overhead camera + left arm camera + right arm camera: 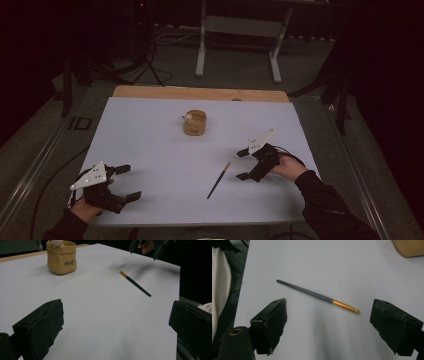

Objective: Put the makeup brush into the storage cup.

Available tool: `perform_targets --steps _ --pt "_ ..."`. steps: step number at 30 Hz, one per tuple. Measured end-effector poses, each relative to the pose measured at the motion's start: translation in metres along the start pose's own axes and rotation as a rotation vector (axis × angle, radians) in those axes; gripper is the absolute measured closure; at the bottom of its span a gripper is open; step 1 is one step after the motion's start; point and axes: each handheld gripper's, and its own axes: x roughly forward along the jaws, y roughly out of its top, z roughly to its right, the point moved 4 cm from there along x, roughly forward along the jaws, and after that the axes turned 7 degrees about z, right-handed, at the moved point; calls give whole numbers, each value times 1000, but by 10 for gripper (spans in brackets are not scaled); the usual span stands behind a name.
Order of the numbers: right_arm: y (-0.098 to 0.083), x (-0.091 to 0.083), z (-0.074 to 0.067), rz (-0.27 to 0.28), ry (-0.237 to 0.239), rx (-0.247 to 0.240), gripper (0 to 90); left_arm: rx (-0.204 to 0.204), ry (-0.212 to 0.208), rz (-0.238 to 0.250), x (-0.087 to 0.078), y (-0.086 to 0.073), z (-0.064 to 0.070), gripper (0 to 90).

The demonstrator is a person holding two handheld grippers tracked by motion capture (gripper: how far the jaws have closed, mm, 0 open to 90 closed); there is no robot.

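Note:
A thin brush [219, 180] with a dark handle and a gold ferrule lies flat on the white table cover [165, 165], right of centre. The right gripper view has the brush [317, 295] just ahead of the jaws. My right gripper [243, 164] hovers open just right of the brush, jaws spread wide, nothing held. At the near left corner my left gripper [128, 182] is open and empty. Farther back in the middle stands a small tan pot [195, 122] with a pale figure on its rim, also seen as the pot [61, 257] in the left gripper view.
A bare wooden strip [200, 93] runs along the table's far edge. Beyond it stands a white metal frame [240, 40] on the dark floor. Metal rails [35, 160] flank the table on both sides.

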Motion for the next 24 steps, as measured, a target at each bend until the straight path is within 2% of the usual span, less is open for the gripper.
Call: perform_targets --steps 6,8,12,17,19,24 --pt "6 7 2 -48 32 -56 142 -1 -5 10 0 1 0 4" --pt "8 9 2 -67 44 -58 142 1 -5 2 0 1 0 4" --pt "11 15 3 -106 58 -98 141 1 -6 -1 0 0 1 4" --pt "13 21 2 -152 86 -118 142 -1 -6 -2 1 1 1 3" --pt "14 23 2 -176 97 -95 145 0 -6 -4 1 1 1 3" --pt "18 28 1 -214 121 -126 146 2 -7 -6 1 1 1 3"
